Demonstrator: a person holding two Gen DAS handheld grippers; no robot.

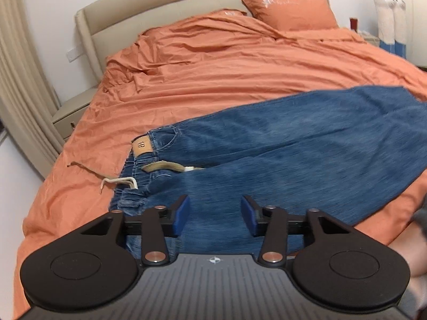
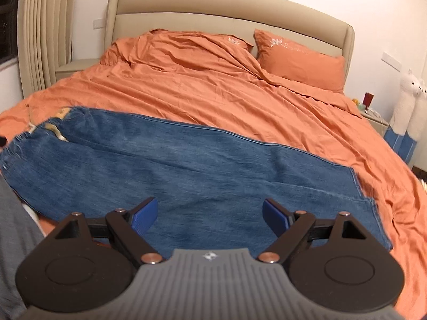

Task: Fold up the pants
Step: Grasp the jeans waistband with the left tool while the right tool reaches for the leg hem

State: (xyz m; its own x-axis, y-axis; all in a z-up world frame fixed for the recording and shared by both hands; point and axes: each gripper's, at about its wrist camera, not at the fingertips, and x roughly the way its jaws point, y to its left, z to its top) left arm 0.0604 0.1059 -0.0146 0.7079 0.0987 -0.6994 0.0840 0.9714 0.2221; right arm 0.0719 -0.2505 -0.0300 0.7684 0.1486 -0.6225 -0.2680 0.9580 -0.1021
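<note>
Blue jeans (image 1: 280,154) lie across the orange bed, folded lengthwise with one leg over the other. Their waistband with a tan leather patch (image 1: 142,146) and a beige drawstring (image 1: 125,182) is at the left. My left gripper (image 1: 215,214) is open and empty, just above the jeans near the waist. In the right wrist view the jeans (image 2: 192,170) stretch from the waist at far left to the leg hems (image 2: 371,205) at right. My right gripper (image 2: 210,217) is open and empty, above the lower legs.
An orange duvet (image 1: 226,74) covers the bed, with an orange pillow (image 2: 301,64) by the beige headboard (image 2: 213,5). Beige curtains (image 2: 45,32) and a nightstand (image 1: 72,114) are at the left. White plush toys (image 2: 408,101) stand at the right. A person's grey clothing (image 2: 13,226) is near the left edge.
</note>
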